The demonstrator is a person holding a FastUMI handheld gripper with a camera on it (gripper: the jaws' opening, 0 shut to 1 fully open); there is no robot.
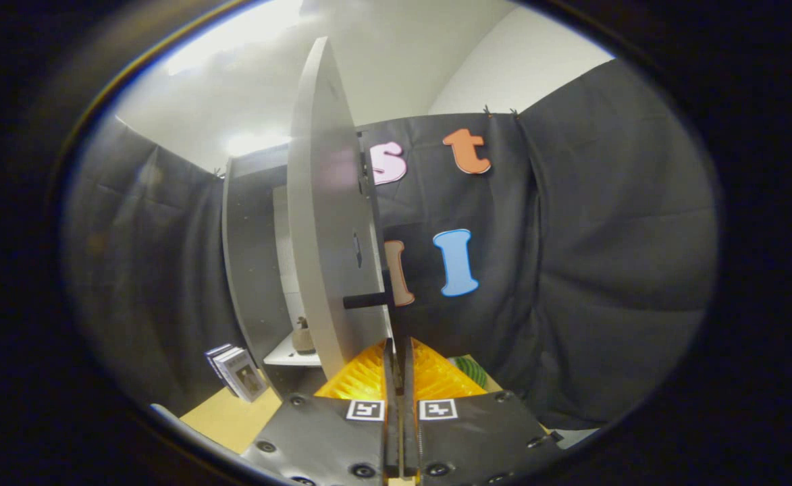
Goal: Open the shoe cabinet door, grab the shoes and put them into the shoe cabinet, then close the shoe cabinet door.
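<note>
Gripper (396,351) clenched, fingers nearly touching, nothing seen between them. Door (325,223) edge-on just ahead, swung open; black handle (367,300) just above fingertips, ungrasped. Cabinet (254,263) interior beyond door, left; small object on shelf (294,356) inside, too small to identify. Booklets (237,371) on counter (233,418), left of gripper. Risk: fingers slipped past handle, door bumped and swung wrongly.

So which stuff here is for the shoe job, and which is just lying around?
For the job:
- shoe cabinet
- cabinet door, swung open, seen nearly edge-on
- door handle, a dark bar just ahead of the fingers
- gripper, fingers closed together, nothing between them

Just lying about:
- books leaning beside the cabinet
- small object on the cabinet shelf, too blurred to name
- green striped thing beyond the fingers
</note>
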